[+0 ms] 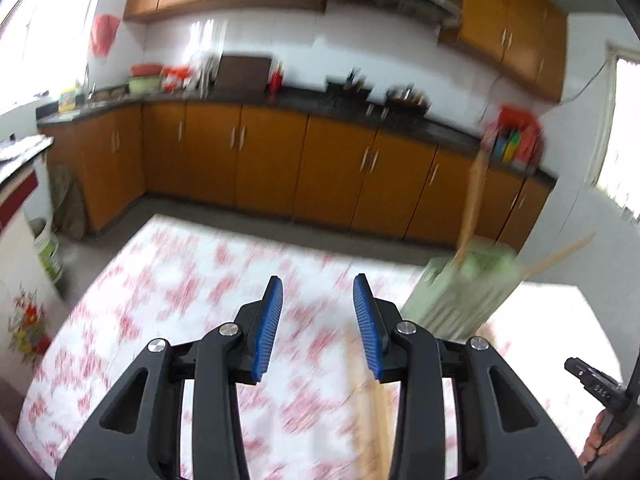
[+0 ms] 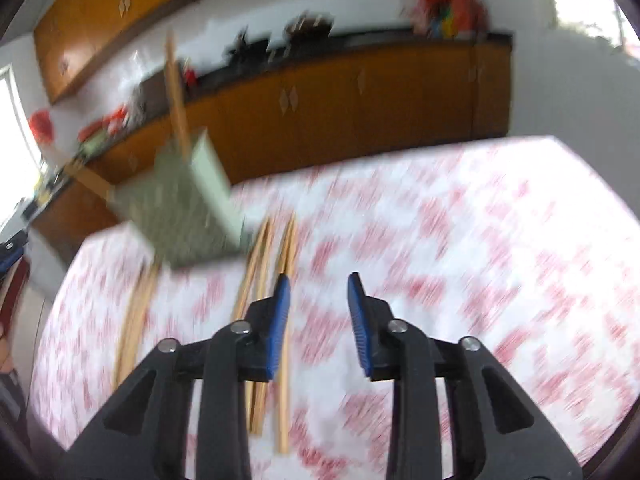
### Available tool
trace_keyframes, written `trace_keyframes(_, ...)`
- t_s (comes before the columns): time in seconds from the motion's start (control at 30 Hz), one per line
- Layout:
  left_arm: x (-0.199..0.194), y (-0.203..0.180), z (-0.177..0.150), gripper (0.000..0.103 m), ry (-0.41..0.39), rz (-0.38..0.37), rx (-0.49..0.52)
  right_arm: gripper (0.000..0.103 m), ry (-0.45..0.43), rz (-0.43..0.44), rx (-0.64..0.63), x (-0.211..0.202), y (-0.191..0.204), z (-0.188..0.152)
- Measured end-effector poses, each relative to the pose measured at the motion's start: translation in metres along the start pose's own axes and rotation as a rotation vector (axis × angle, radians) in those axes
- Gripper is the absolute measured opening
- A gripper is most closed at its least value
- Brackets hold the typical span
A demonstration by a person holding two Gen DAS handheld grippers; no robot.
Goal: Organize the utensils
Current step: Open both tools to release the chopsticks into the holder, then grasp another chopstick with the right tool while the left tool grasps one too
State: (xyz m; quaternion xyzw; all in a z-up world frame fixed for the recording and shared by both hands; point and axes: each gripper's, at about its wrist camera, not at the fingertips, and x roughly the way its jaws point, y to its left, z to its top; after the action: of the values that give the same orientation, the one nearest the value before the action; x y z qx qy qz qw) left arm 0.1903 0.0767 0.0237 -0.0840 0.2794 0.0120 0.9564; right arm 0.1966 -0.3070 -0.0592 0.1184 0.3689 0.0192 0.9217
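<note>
A pale green slotted utensil holder (image 1: 460, 296) (image 2: 180, 208) stands on the table with the red-and-white patterned cloth (image 1: 180, 280) (image 2: 480, 240). Wooden chopsticks (image 1: 476, 192) (image 2: 176, 96) stick up out of it. Several more chopsticks (image 2: 256, 280) lie loose on the cloth. One of them (image 2: 285, 400) runs under my right gripper's left finger. My right gripper (image 2: 318, 278) is open over the cloth with nothing between its blue pads. My left gripper (image 1: 318, 278) is open too, left of the holder, with one chopstick (image 1: 372, 420) lying under its right finger. Both views are blurred.
Orange kitchen cabinets (image 1: 264, 160) and a dark counter with kitchenware run behind the table's far edge. A white bucket (image 1: 48, 256) stands on the floor at the left. A hand (image 1: 596, 436) and part of the other gripper show at the lower right of the left wrist view.
</note>
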Motion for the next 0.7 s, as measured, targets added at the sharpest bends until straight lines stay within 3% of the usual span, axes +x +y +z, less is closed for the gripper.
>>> trace_keyframes(0.2, 0.026, 0.018, -0.053, 0.037, 0.165, -0.023, -0.014, 0.024, 0.138, 0.026, -0.088, 0.042, 0.030, -0.040)
trace_keyframes(0.3, 0.030, 0.015, -0.070, 0.037, 0.213, -0.066, -0.011, 0.023, 0.163, -0.012, -0.120, 0.052, 0.036, -0.053)
trace_keyframes(0.33, 0.031, 0.013, -0.075, 0.037, 0.225, -0.080, -0.004, 0.017, 0.175, -0.029, -0.127, 0.056, 0.036, -0.055)
trace_keyframes(0.4, 0.033, 0.007, -0.083, 0.037, 0.247, -0.111, 0.009, 0.009, 0.163, -0.052, -0.134, 0.057, 0.032, -0.052)
trace_keyframes(0.53, 0.037, -0.003, -0.095, 0.035, 0.281, -0.156, 0.030, 0.008, 0.137, -0.176, -0.048, 0.056, 0.009, -0.043)
trace_keyframes(0.7, 0.044, -0.019, -0.109, 0.028, 0.333, -0.186, 0.057, 0.008, 0.134, -0.201, 0.023, 0.053, -0.009, -0.037)
